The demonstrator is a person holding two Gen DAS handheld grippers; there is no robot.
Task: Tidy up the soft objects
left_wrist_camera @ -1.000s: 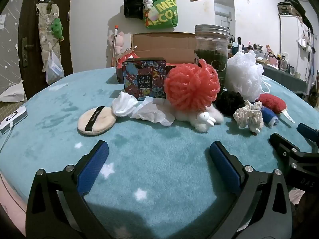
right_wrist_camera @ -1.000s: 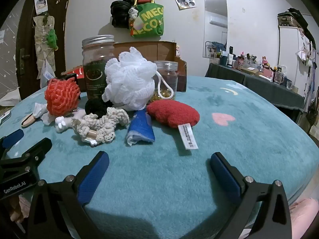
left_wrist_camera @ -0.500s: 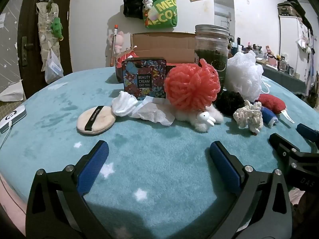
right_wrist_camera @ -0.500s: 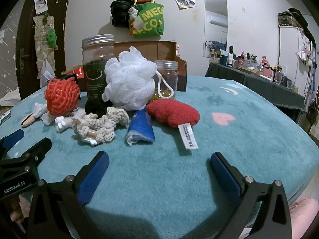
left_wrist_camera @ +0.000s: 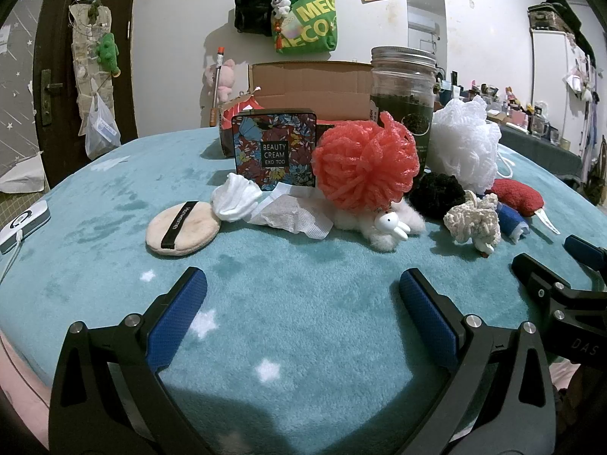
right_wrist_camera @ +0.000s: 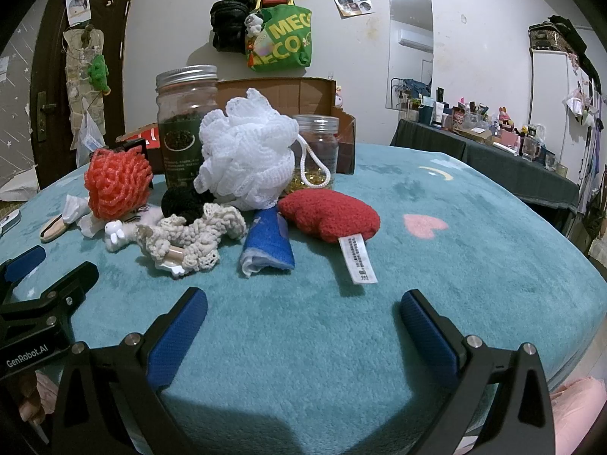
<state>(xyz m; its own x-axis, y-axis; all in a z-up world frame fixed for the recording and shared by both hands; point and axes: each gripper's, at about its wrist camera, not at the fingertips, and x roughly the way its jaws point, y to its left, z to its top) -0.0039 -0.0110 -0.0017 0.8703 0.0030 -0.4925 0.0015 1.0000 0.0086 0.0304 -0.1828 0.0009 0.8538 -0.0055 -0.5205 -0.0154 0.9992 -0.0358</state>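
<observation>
- The left gripper is held spread and empty at lower centre; no change from earlier is seen.
- The right gripper is likewise spread, unmoved.
- The red mesh pouf and white mesh pouf are left mid-frame on the teal blanket.

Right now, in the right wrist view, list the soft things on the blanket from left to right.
Powder puff → coral mesh pouf → cream crocheted scrunchie → folded blue cloth → red knitted cushion with its white tag. The white pouf and black scrunchie overlap the others, so I leave them out.
</observation>
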